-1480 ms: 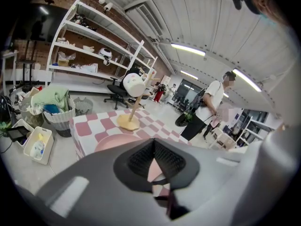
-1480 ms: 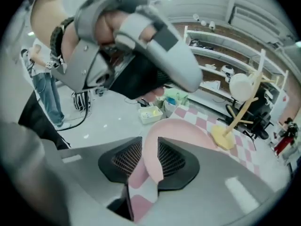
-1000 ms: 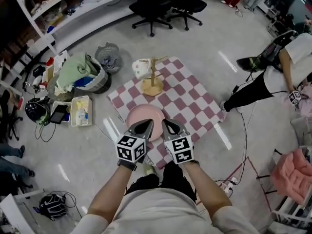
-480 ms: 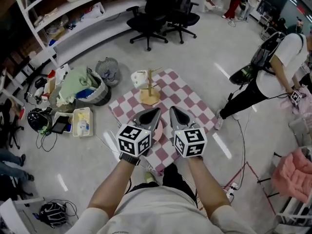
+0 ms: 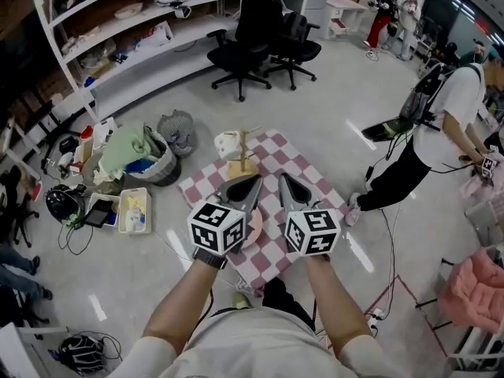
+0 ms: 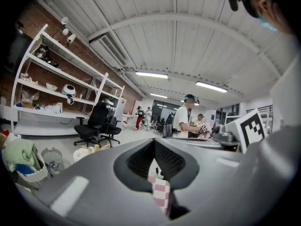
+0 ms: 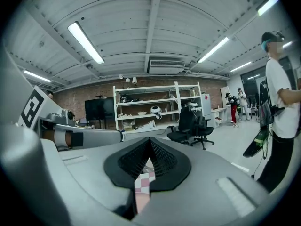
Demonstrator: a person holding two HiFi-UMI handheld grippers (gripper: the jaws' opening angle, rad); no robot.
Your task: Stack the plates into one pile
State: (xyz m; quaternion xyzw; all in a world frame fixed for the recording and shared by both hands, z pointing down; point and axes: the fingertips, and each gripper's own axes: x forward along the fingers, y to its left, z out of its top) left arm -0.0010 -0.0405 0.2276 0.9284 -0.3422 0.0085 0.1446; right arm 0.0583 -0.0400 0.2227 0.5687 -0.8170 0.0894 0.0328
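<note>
workshop floor with shelves (image 5: 118,22), chairs (image 5: 240,46) and a basket (image 5: 142,152) surrounds a checked cloth (image 5: 307,164) bearing a rack (image 5: 242,160) and the pink plate (image 5: 253,225), partly hidden behind the left gripper (image 5: 253,181). it and the right gripper (image 5: 285,181) hover high, jaws together, empty. stacking looks done; draw back clear of the rack.

a pale beige short-sleeved t-shirt (image 5: 252,345) and a black wristband (image 5: 207,259) on the person at work; the left gripper (image 5: 253,179) and right gripper (image 5: 283,179) are smooth grey wedges lined with black ribbed pads (image 6: 141,160), each topped by a white cube (image 5: 216,228) printed with black square markers.
</note>
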